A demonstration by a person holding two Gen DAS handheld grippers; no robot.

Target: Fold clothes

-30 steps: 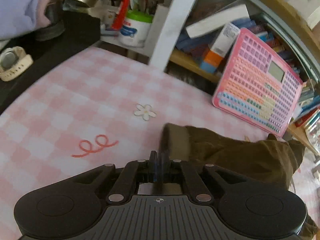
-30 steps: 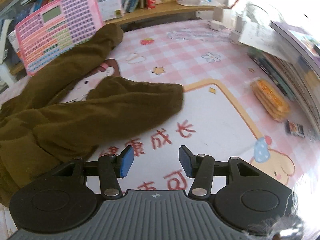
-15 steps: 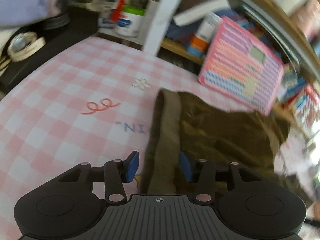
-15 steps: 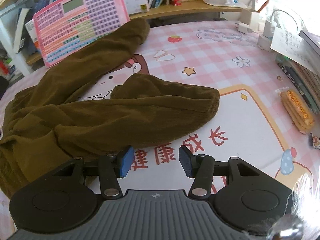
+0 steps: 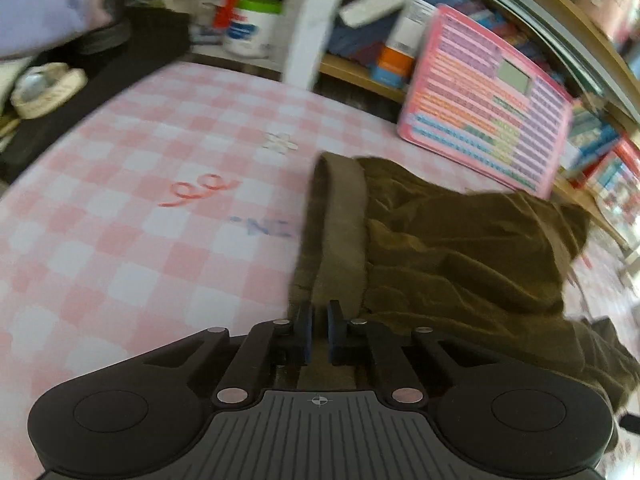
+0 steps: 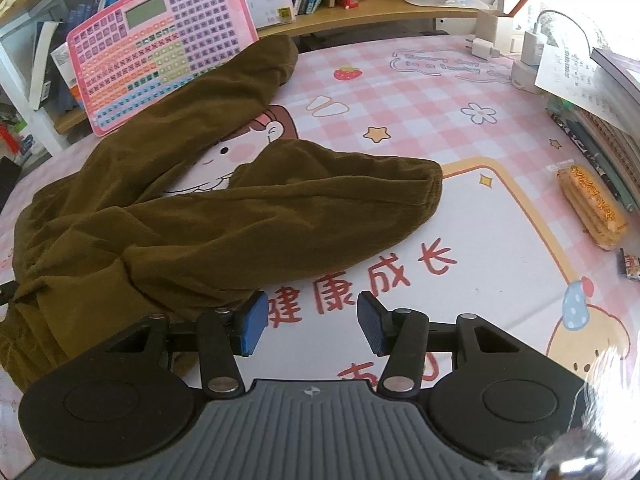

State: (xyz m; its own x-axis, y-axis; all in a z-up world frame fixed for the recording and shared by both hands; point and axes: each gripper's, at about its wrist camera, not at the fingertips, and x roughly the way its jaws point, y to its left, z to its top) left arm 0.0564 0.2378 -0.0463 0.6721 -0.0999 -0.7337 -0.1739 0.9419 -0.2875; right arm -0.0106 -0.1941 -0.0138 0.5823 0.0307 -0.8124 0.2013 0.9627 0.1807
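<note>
The waistband (image 5: pixel 340 236) of the brown trousers (image 6: pixel 224 216) is pinched in the closed jaws of the left gripper (image 5: pixel 318 334), its band running away far across the counter (image 5: pixel 120 240), while the right gripper (image 6: pixel 312 320) is held spread and empty just right of the near leg.

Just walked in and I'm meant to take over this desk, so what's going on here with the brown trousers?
A person is folding olive-brown corduroy trousers on a pink checked desk mat, with a two-finger tool in each hand. The left tool is shut on the waistband. The right tool is open and holds nothing, over the mat beside the nearer trouser leg. The legs lie spread apart, not yet folded.
</note>
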